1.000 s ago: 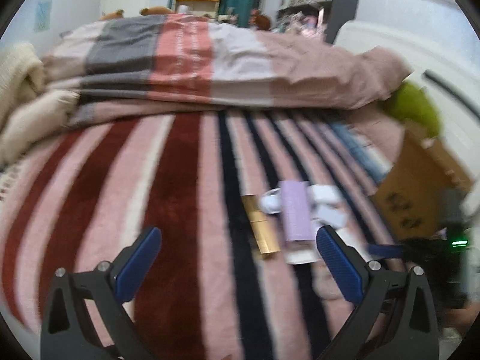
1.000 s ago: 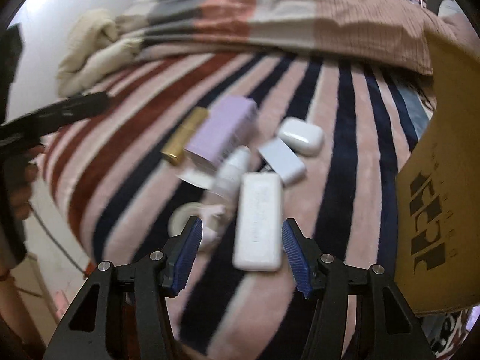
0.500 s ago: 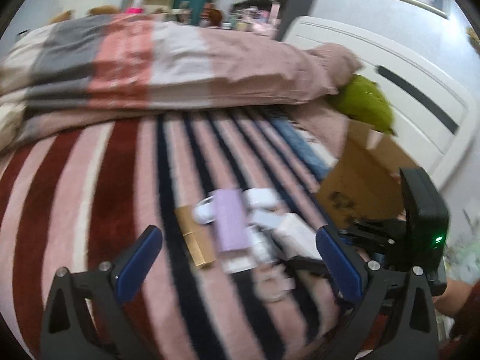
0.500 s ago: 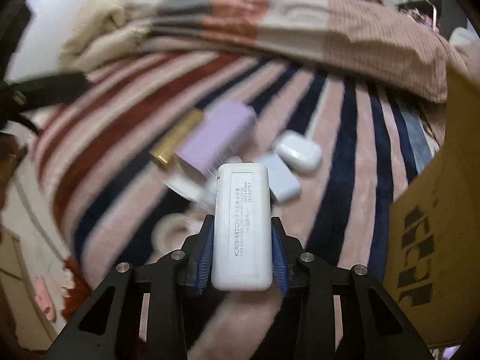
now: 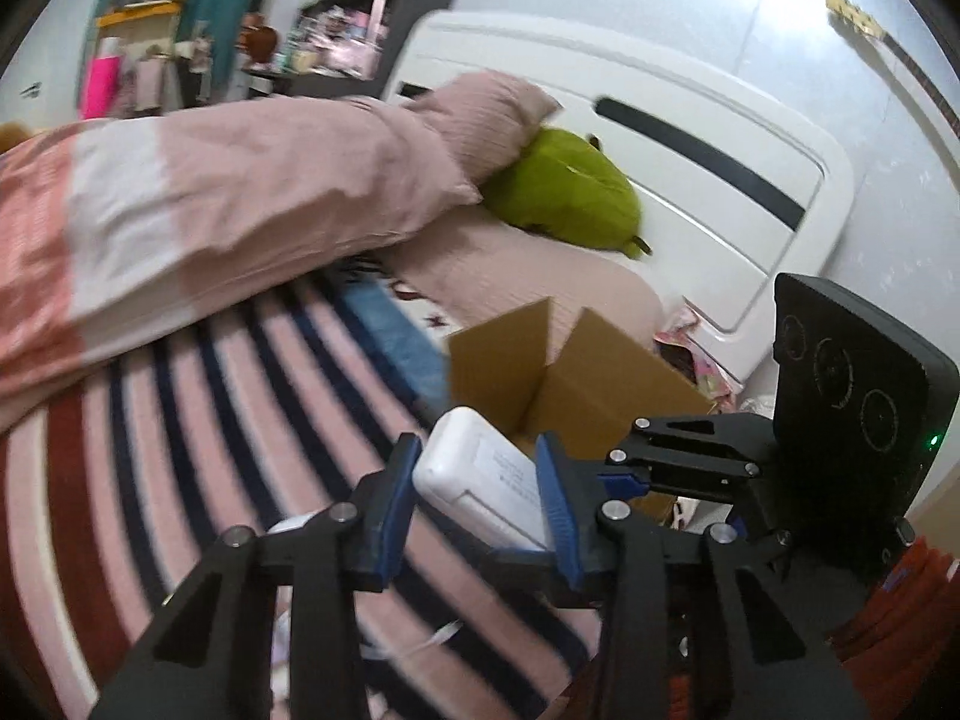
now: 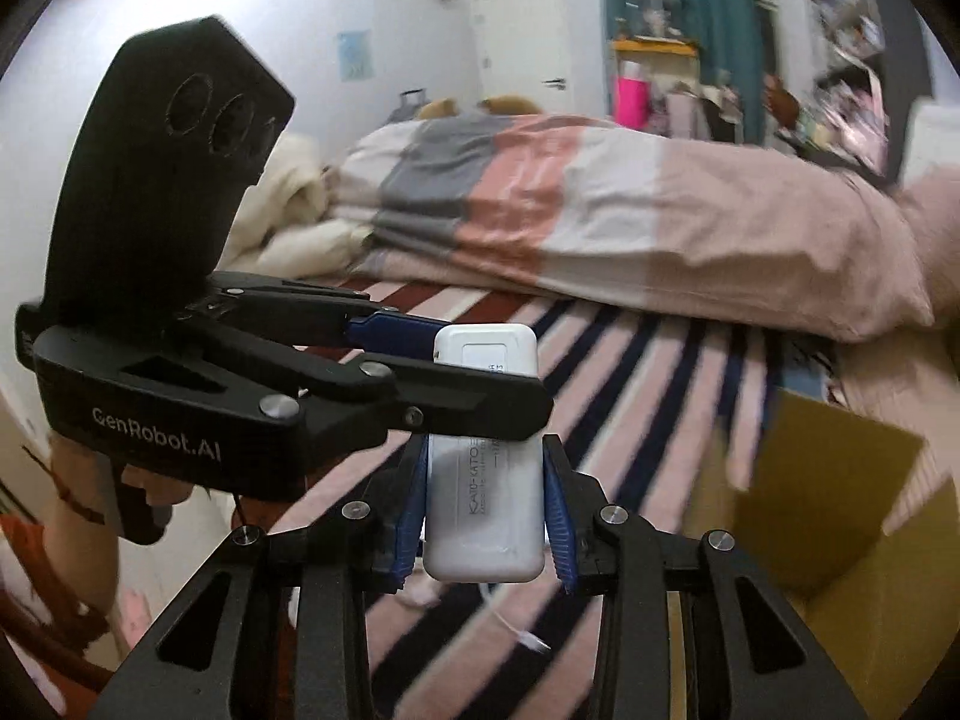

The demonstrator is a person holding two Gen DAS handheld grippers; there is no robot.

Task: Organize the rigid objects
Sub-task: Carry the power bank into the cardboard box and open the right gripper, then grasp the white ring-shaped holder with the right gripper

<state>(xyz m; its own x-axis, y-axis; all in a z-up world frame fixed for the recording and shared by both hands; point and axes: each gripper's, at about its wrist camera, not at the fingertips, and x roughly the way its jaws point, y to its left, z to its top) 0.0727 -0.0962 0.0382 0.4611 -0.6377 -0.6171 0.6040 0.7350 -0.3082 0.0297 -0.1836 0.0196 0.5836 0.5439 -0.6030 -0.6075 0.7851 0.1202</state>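
A white power bank is held in the air above the striped bed, gripped by both grippers at once. My right gripper is shut on its near end. My left gripper is shut on its far end, and its black body crosses in from the left in the right wrist view. The power bank shows tilted between the left fingers. An open cardboard box stands just behind it, also at the right in the right wrist view. A white item lies on the blanket below.
A striped blanket covers the bed, with a folded pink duvet behind. A green plush leans on the white headboard. A white cable lies on the blanket below the right gripper.
My right gripper closed on the power bank and lifted it off the blanket. My left gripper swung right toward the box and closed on the power bank's other end.
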